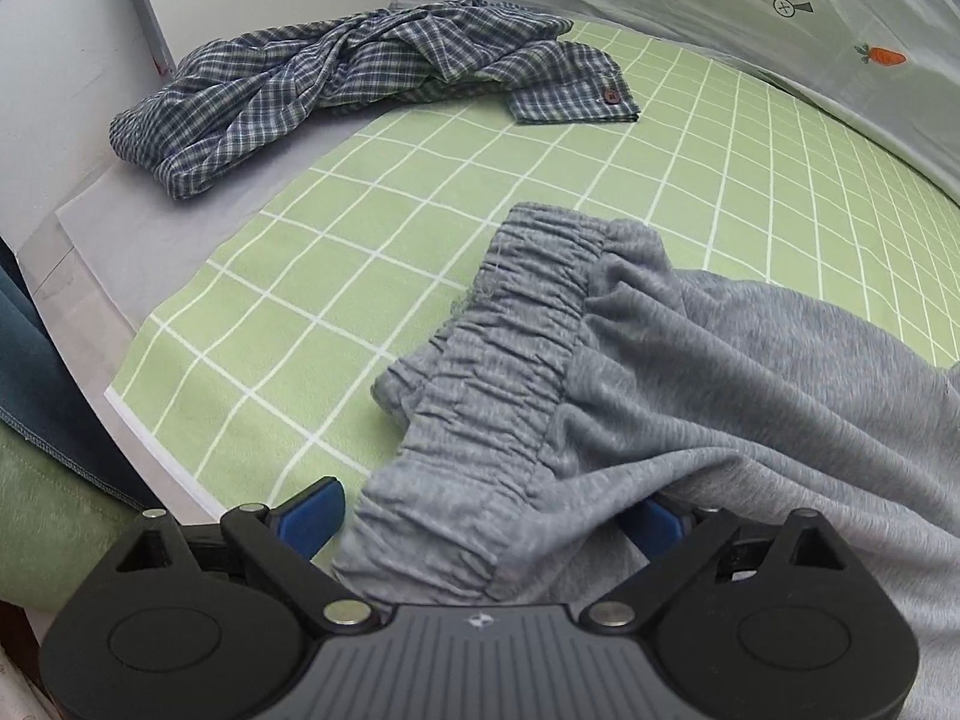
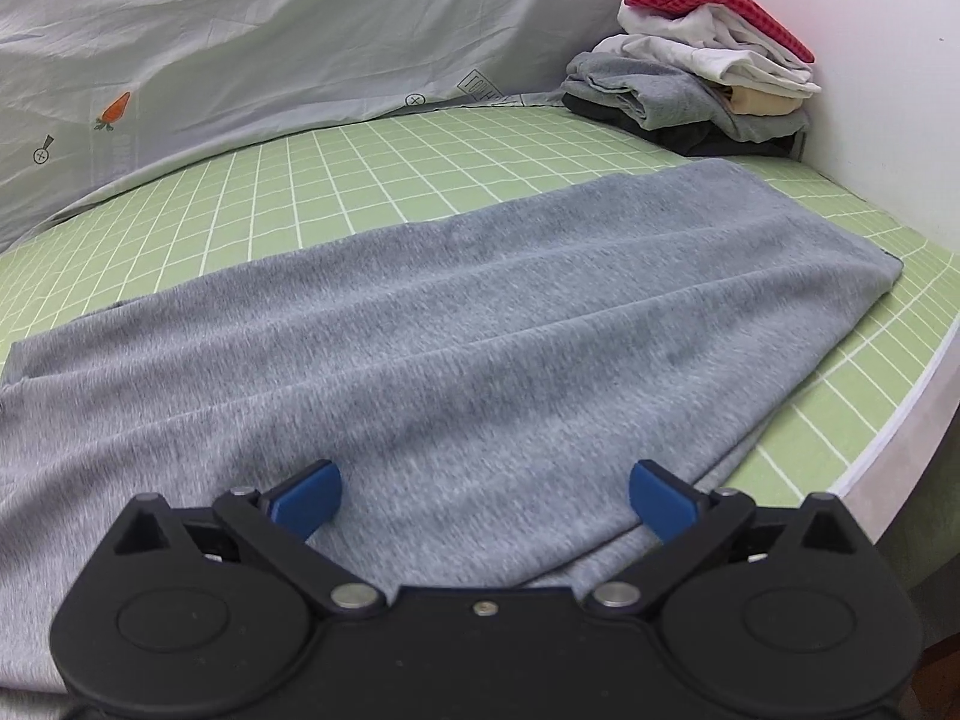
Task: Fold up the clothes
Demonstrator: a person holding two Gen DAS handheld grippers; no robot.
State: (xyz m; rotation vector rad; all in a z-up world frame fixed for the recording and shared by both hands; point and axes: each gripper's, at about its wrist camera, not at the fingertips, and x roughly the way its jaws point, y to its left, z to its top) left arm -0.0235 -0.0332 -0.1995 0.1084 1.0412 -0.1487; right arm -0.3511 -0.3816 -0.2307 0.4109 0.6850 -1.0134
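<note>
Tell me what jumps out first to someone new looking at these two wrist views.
The grey trousers dominate, spread across the green checked cloth, with their elastic waistband bunched between the wide-set jaws of the left gripper. The right gripper stands open over the flat leg end. Behind are a crumpled blue plaid shirt at the far left and a folded stack topped in red at the far right corner.
</note>
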